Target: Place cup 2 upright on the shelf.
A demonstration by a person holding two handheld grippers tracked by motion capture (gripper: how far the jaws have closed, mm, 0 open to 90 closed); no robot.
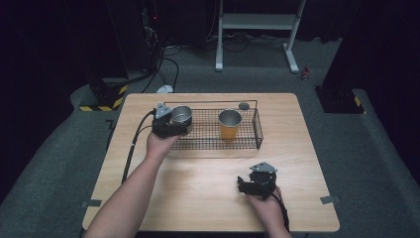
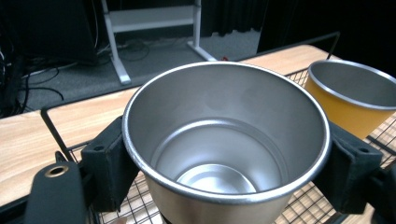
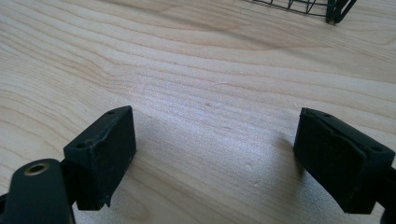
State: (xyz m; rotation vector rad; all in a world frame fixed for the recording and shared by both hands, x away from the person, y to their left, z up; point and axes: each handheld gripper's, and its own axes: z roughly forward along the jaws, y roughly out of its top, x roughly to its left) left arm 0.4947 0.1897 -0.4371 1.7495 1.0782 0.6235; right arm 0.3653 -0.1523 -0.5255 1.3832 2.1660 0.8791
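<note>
Cup: you hold a bare steel cup over the left end of the wire basket, just above its mesh floor.
Left gripper: its pads pinch the cup from both sides just under the rolled rim, cup upright.
Right gripper: jaws spread with nothing between them, resting low over the worktop, well apart from the basket.
Weight: probably light; it looks thin-walled and empty.
Stiffness: rigid, though a hard squeeze near the rim could likely dent or oval it.
Slip: the smooth metal wall will likely slide against the pads, so keep the pinch steady and the cup level.
Where to hold: stay just below the rim, where the bead can stop it dropping through.
Neighbour: the orange cup stands in the basket to the right, apart from yours; keep clear of it.
Set-down: the mesh is uneven footing; lower it flat before you let go.
</note>
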